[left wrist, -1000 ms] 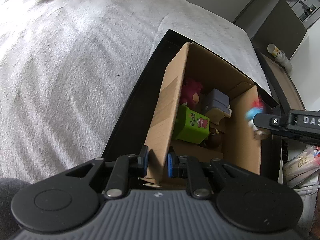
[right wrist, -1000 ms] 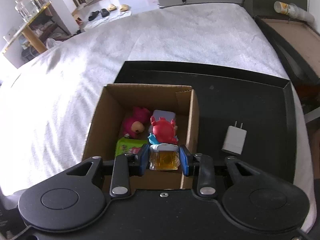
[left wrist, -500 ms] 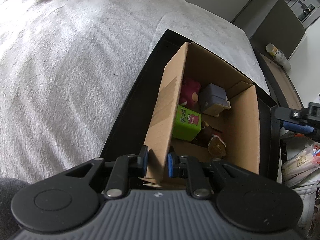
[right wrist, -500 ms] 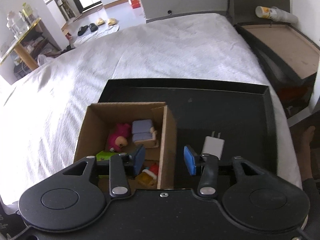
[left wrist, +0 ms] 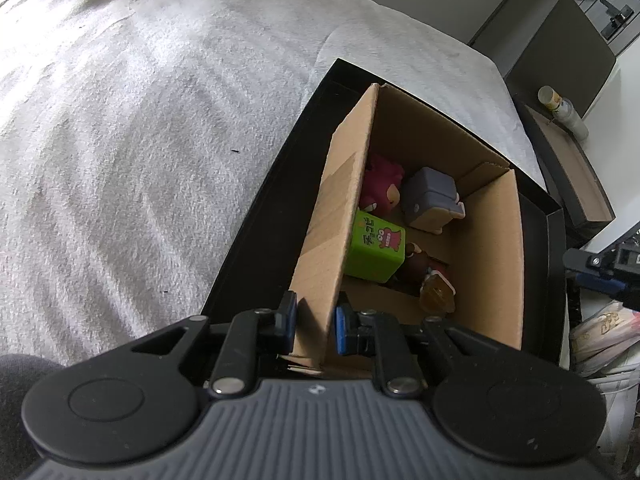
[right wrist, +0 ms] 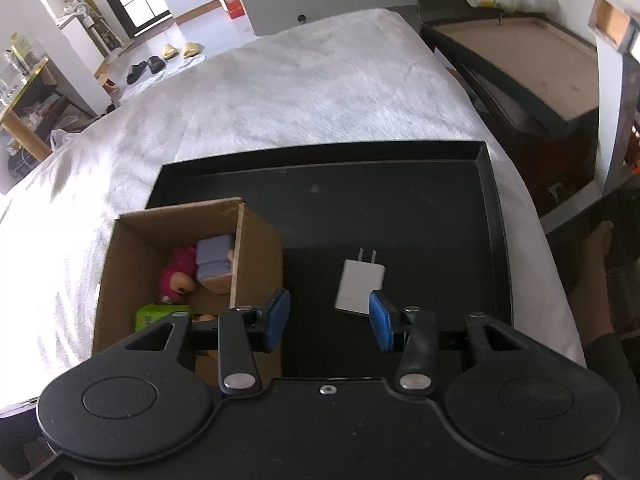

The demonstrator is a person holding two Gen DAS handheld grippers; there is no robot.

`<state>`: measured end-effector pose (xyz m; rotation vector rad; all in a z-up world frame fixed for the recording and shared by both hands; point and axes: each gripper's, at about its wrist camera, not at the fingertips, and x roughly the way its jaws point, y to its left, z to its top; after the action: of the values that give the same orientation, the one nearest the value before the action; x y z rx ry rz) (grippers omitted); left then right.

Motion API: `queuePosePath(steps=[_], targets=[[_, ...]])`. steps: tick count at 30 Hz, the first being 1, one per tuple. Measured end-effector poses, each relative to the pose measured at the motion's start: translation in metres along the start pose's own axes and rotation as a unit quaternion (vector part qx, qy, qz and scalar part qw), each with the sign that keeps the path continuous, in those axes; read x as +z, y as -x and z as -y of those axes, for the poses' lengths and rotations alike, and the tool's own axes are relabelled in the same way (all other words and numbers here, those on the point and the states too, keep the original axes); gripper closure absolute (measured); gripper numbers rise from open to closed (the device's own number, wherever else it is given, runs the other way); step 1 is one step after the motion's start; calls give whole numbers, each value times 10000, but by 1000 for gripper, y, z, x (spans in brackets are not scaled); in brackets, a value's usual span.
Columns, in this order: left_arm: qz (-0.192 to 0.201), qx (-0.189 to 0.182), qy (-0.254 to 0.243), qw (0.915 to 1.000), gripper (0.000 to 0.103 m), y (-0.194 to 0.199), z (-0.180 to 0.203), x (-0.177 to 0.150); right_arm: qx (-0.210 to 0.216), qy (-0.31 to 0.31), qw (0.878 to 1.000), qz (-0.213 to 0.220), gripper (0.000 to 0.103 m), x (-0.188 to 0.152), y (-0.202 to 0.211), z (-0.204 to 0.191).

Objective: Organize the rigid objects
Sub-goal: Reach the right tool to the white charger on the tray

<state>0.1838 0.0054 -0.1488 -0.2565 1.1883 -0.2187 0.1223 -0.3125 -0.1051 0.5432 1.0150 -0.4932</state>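
Since a second ago the right gripper [right wrist: 325, 316] has let go of the amber-based red toy, which now lies inside the cardboard box [left wrist: 496, 248], and has swung away to the right; its blue pads [right wrist: 276, 314] are now spread wide over the black tray [right wrist: 490, 216], with the white charger [right wrist: 360, 286] lying just ahead, between the fingers and touching neither.

White bedding [left wrist: 140, 140] covers the bed under everything. On it sits the black tray, and the cardboard box stands in the tray's left part as the right wrist view shows it, well apart from the charger, which lies flat on the tray floor with its two prongs pointing away from the camera.

The left gripper [left wrist: 314, 322] pinches the near end of the box's left wall, one pad outside and one inside, both pressed against the cardboard.

Inside the box, a grey and tan block figure [left wrist: 432, 200] lies toward the far end, a pink plush figure [left wrist: 380, 188] just beside it against the left wall. A green cube toy [left wrist: 376, 252] sits nearer, touching the left wall. The amber-based toy [left wrist: 436, 294] rests on the box floor beside the cube, near the close end.
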Motion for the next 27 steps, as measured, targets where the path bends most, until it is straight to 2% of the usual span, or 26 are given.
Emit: queuePosePath(steps=[9, 27], targets=[[-31, 61, -34, 10000, 86, -1, 2, 1, 88, -310, 9992, -219, 58, -5, -28, 18], [-78, 240, -164, 9995, 87, -2, 8, 1, -67, -283, 9985, -461, 58, 0, -86, 16]])
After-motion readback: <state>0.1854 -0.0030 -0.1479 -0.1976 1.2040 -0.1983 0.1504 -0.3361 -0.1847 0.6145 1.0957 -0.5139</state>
